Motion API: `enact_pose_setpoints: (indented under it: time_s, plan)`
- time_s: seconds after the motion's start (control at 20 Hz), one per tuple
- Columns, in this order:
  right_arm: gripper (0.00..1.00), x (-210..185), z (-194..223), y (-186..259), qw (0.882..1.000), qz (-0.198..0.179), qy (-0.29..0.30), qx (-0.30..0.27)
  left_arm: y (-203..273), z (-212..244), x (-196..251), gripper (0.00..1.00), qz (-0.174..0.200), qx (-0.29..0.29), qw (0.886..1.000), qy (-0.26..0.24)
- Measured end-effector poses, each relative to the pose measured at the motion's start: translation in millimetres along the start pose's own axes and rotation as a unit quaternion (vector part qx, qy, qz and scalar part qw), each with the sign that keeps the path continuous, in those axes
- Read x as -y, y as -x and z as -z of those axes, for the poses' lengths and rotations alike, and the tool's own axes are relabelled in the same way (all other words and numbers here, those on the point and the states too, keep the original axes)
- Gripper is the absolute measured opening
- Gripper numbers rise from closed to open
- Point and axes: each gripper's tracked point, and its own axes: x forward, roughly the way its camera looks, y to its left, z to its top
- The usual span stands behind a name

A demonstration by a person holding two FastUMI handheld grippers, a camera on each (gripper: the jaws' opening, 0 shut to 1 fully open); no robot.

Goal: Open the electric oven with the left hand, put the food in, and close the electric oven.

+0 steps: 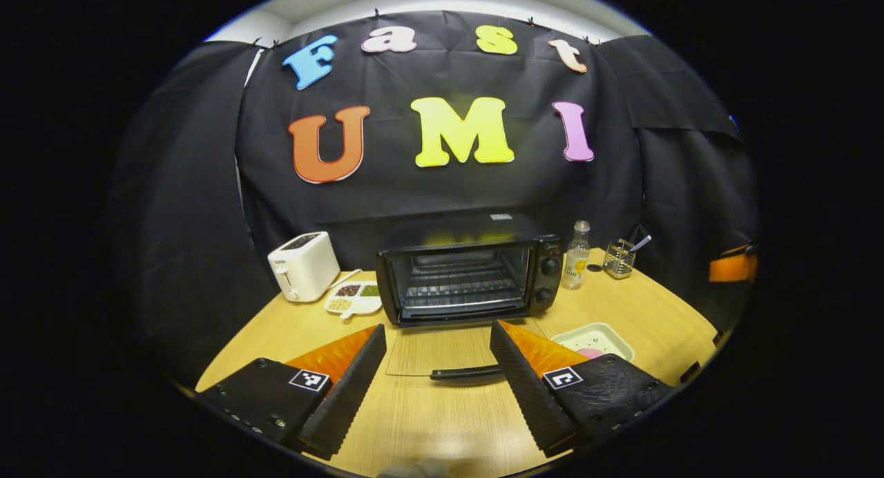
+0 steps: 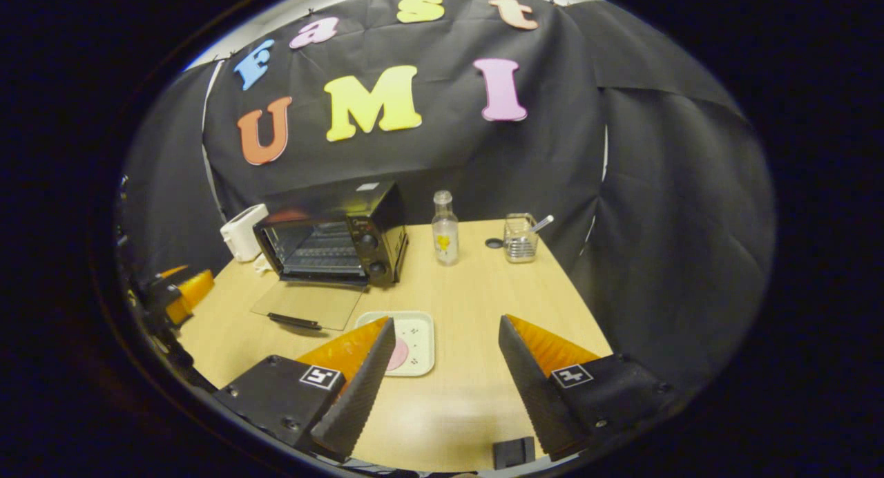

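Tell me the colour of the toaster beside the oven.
White, with a dark slot on top. The toaster shows best in the left gripper view.

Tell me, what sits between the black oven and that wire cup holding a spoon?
A clear glass bottle stands between the oven and the wire cup, with a small dark lid lying beside the cup, in the right gripper view.

Dim; fisheye warp; edges dark

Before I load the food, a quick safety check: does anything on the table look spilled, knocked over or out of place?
Nothing stands out. The oven door lies flat open on the table, the bottle stands upright, and the tray sits flat.
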Motion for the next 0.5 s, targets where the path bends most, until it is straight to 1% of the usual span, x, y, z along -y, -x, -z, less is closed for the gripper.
enact_pose_setpoints:
  time_s: [0.15, 0.2, 0.3, 0.45, 0.5]
  plan:
    - [0.91, -5.7, 25.1, -53.8, 0.998, -0.030, -0.009, -0.056, 28.9, -33.0, -8.7, 0.96, -0.024, 0.019, 1.000, 0.000]
    - [0.87, -4.8, 34.2, -69.1, 0.996, -0.036, -0.012, -0.075, 38.3, -42.9, -11.2, 0.96, -0.033, 0.023, 0.999, 0.005]
    - [0.81, -9.3, 50.6, -96.1, 0.992, -0.054, -0.021, -0.111, 53.8, -60.3, -15.8, 0.97, -0.052, 0.029, 0.998, 0.014]
    - [0.74, -12.1, 69.9, -133.5, 0.984, -0.077, -0.028, -0.158, 73.1, -81.4, -22.5, 0.96, -0.087, 0.036, 0.995, 0.015]
    - [0.62, -12.7, 74.7, -143.7, 0.982, -0.082, -0.027, -0.170, 78.1, -84.5, -24.2, 0.96, -0.098, 0.036, 0.994, 0.016]
